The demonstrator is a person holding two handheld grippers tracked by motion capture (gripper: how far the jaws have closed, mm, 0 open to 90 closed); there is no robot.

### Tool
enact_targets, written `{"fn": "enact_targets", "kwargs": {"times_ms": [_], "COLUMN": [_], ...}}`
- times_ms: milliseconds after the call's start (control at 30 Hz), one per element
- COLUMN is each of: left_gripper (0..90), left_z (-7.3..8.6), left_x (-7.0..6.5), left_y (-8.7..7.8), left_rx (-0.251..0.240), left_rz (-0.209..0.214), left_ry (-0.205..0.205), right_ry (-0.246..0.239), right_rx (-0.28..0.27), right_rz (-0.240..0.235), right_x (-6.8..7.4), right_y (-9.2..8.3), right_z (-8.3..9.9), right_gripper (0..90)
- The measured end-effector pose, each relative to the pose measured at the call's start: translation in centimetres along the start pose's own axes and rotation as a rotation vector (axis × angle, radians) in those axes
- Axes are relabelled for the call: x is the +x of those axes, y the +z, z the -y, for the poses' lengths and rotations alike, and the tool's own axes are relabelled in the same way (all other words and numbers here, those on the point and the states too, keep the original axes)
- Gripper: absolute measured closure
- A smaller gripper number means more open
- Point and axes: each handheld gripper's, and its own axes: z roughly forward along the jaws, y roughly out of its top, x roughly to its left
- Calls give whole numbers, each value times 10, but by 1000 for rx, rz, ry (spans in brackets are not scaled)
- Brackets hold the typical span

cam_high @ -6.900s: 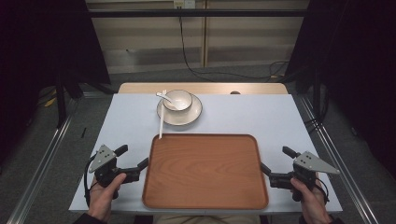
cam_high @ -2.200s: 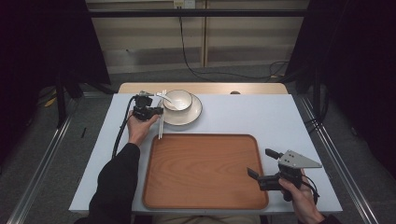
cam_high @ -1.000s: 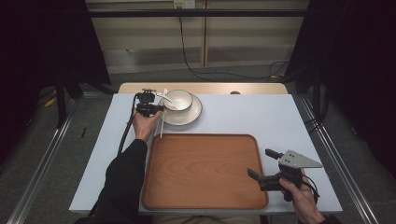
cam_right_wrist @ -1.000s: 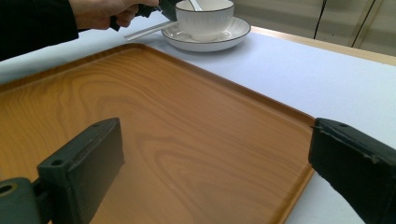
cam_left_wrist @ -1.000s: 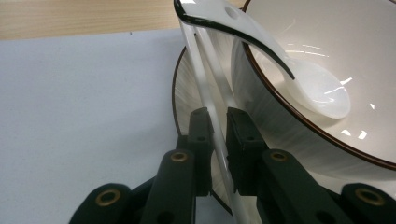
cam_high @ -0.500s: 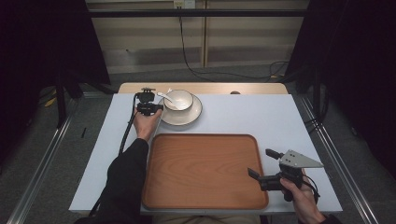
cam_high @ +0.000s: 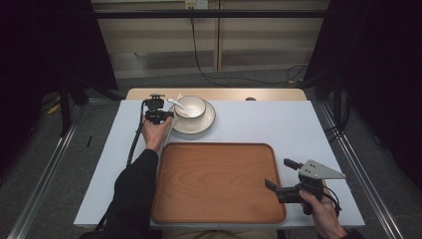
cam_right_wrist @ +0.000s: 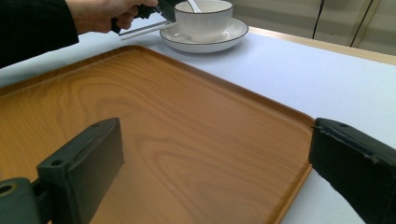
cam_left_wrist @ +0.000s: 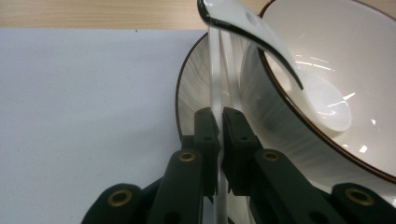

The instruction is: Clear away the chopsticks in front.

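White tabletop, far edge: our left gripper point(cam_left_wrist: 218, 122) has just closed its jaws on what looks like a clear straw point(cam_left_wrist: 215, 70) leaning on the plate point(cam_left_wrist: 189, 93), presumably to lift it; right gripper point(cam_right_wrist: 215, 154) waits wide open, empty, over the tray point(cam_right_wrist: 154, 116).

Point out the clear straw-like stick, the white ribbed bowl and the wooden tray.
Clear straw-like stick point(cam_left_wrist: 215, 70): left gripper view, shaft above the jaws.
White ribbed bowl point(cam_high: 195, 103): high view, inner wall.
Wooden tray point(cam_high: 219, 219): high view, near rim.

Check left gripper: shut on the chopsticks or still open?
Shut. The left gripper has its jaws pressed on the white chopsticks that lie on the plate beside the bowl.
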Motion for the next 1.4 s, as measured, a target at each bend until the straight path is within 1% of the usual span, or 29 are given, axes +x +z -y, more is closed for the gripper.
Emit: {"fn": "enact_targets", "kwargs": {"times_ms": [33,133,200,267,300,333,400,433,467,567,600,667,700,733,833,900,933,967,1000,1033,1067,1100,1133,1167,1200,1300,1333,1367,1400], "left_gripper": [853,853,853,853,853,853,853,853,853,853,853,853,853,853,853,853,853,853,853,853,853,853,853,853,853,853,853,853,853], "left_z": [0,2,4,5,6,8,9,10,11,12,13,14,15,17,20,22,24,24,26,27,28,29,31,33,36,39,43,43,45], "left_x": [0,1,1,1,1,3,3,3,3,2,2,3,2,3,2,2,2,2,3,3,4,5,7,9,9,8,6,6,3], "left_y": [-1,-5,-7,-8,-9,-13,-15,-16,-21,-25,-28,-30,-32,-34,-37,-39,-41,-41,-42,-42,-42,-43,-45,-48,-52,-54,-59,-59,-63], "left_rx": [-3,-20,-23,-29,-35,-39,-41,-46,-44,-53,-62,-60,-64,-67,-73,-67,-75,-75,-83,-73,-66,-72,-76,-78,-96,-85,-95,-95,-99], "left_rz": [4,-3,-10,-7,-18,-5,-8,-10,-7,-12,-7,-4,-14,-5,-2,-2,-6,-6,-18,-31,-28,-37,-34,-15,-22,-27,-19,-19,-14], "left_ry": [2,10,12,5,6,2,3,6,25,35,18,22,30,15,13,21,9,9,6,24,23,7,-4,-12,-30,-18,-26,-26,-24], "right_ry": [0,3,3,1,-2,-3,-1,-1,-6,-4,-7,-8,-9,-12,-16,-16,-15,-15,-15,-12,-12,-14,-14,-14,-12,-11,-13,-13,-11], "right_rx": [0,0,1,0,-4,-4,-7,-7,-14,-20,-24,-25,-29,-27,-29,-32,-29,-29,-32,-34,-34,-32,-34,-34,-34,-33,-32,-33,-34], "right_rz": [1,2,5,5,7,10,13,13,14,19,19,20,23,20,19,22,23,23,23,25,25,23,19,19,20,20,17,18,16], "right_x": [0,1,1,0,0,0,0,0,0,0,0,0,1,1,1,1,0,0,1,1,1,1,1,1,0,0,0,0,1], "right_y": [0,0,-1,-1,-1,-1,-2,-2,-2,-3,-3,-4,-3,-4,-4,-4,-4,-4,-4,-4,-4,-4,-5,-5,-5,-5,-5,-5,-5], "right_z": [0,0,0,0,0,0,0,0,-1,-1,-1,-1,-1,-1,-1,-1,-1,-1,-1,-1,-1,-1,-1,-1,-1,-1,-1,-1,-1], "right_gripper": [28,28,28,28,27,26,26,26,26,26,26,26,26,26,26,26,26,26,26,26,26,26,26,26,26,26,26,26,26]}}
